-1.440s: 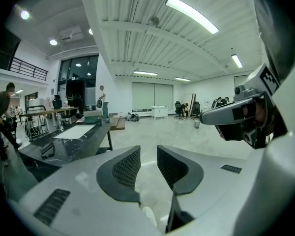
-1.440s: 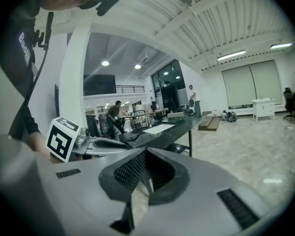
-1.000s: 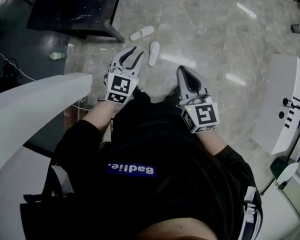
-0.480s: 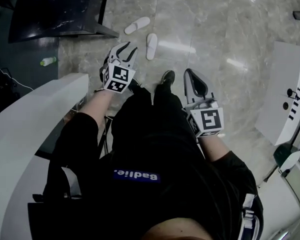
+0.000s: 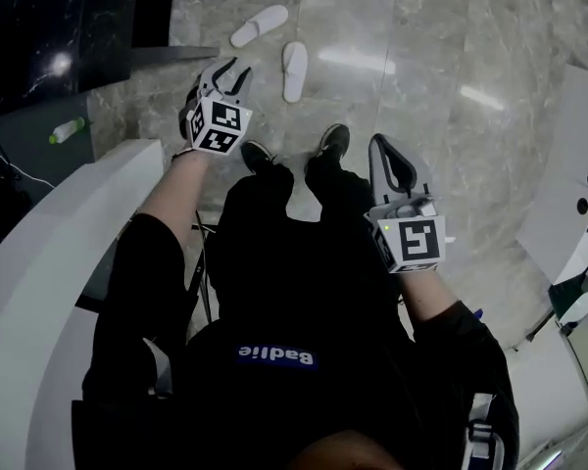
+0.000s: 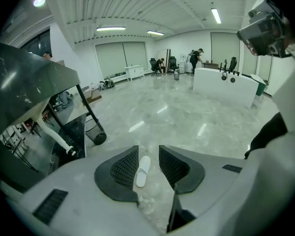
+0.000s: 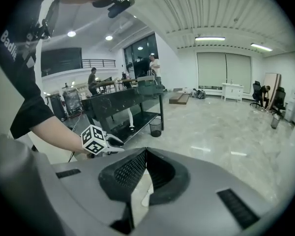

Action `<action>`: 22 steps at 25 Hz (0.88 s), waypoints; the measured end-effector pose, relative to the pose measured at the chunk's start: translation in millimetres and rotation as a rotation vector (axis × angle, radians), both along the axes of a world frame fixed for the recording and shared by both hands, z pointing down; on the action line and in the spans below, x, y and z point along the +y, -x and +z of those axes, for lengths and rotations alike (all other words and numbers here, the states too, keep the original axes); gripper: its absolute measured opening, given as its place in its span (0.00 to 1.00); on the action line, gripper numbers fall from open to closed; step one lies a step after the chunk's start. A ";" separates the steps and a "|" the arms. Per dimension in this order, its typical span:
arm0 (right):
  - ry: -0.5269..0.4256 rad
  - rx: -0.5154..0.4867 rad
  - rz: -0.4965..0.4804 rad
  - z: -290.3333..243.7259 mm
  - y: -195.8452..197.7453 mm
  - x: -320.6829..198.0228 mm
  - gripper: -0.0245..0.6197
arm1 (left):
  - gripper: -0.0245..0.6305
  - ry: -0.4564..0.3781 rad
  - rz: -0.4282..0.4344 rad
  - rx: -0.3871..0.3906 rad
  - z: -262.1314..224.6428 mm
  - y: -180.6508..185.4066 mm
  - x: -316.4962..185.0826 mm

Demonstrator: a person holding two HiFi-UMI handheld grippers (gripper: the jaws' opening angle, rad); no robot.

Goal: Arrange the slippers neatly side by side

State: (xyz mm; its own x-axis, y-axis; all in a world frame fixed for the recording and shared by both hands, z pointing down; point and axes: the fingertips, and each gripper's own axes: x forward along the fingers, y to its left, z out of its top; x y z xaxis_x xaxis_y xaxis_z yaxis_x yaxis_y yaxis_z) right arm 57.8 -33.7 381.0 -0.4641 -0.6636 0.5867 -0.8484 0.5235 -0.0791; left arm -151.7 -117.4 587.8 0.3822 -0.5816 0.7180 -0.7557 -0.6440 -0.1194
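Two white slippers lie on the marble floor in the head view. One [image 5: 258,25] is angled away, the other [image 5: 294,70] points roughly straight ahead, and they are apart and not parallel. My left gripper [image 5: 230,70] is held out above the floor just left of the nearer slipper, jaws open and empty. In the left gripper view that slipper [image 6: 142,171] shows far below, through the gap of the left gripper [image 6: 147,152]. My right gripper [image 5: 386,147] hangs by the person's right leg, shut and empty. In the right gripper view the right gripper [image 7: 145,152] has its tips together.
A black table [image 5: 69,18] stands at the back left, with a small wastebasket [image 6: 96,134] under it. A white curved desk [image 5: 39,262] is on the left and a white counter [image 5: 578,194] on the right. A green bottle [image 5: 67,130] lies on the floor. The person's shoes [image 5: 333,143] are behind the slippers.
The person has stepped forward, so the slippers are closer. My left gripper has reached out toward them and its jaws stand wider. The right gripper stays shut at the side.
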 end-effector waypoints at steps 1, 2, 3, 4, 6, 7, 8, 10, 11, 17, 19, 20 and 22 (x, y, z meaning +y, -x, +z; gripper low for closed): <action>-0.002 -0.001 -0.001 10.6 -3.9 -3.3 0.04 | 0.20 0.008 0.006 -0.016 13.9 -1.0 -3.7; -0.009 -0.004 -0.003 20.3 -7.0 -7.9 0.04 | 0.20 0.018 0.010 -0.032 27.8 -1.6 -8.2; -0.016 -0.007 -0.005 28.8 -9.2 -12.1 0.04 | 0.20 0.032 0.013 -0.045 41.5 -2.2 -11.9; -0.021 -0.008 -0.010 36.6 -10.8 -14.4 0.04 | 0.20 0.048 0.017 -0.056 55.2 -3.4 -13.4; -0.019 0.007 -0.032 54.8 -13.2 -16.6 0.04 | 0.20 0.070 0.028 -0.073 81.9 -5.9 -16.9; -0.017 0.012 -0.043 66.0 -14.0 -19.4 0.04 | 0.20 0.072 0.032 -0.082 94.5 -6.7 -21.8; -0.020 0.012 -0.051 78.6 -14.7 -23.4 0.04 | 0.20 0.072 0.035 -0.091 107.0 -7.1 -27.7; -0.022 0.004 -0.052 108.9 -17.4 -33.2 0.04 | 0.20 0.071 0.041 -0.118 134.8 -7.4 -39.6; -0.027 -0.006 -0.048 125.0 -18.4 -39.7 0.04 | 0.20 0.071 0.047 -0.132 149.9 -7.6 -45.6; -0.051 -0.070 -0.016 211.5 -13.5 -71.6 0.04 | 0.20 0.082 0.095 -0.190 245.1 -4.1 -73.0; -0.063 -0.089 -0.015 231.9 -10.0 -76.5 0.04 | 0.20 0.085 0.102 -0.201 274.1 -1.6 -81.9; -0.073 -0.096 -0.015 239.8 -8.8 -77.9 0.04 | 0.20 0.085 0.106 -0.206 287.5 -0.9 -85.8; -0.092 -0.109 -0.016 252.3 -7.2 -79.7 0.04 | 0.20 0.085 0.116 -0.216 313.0 0.1 -94.1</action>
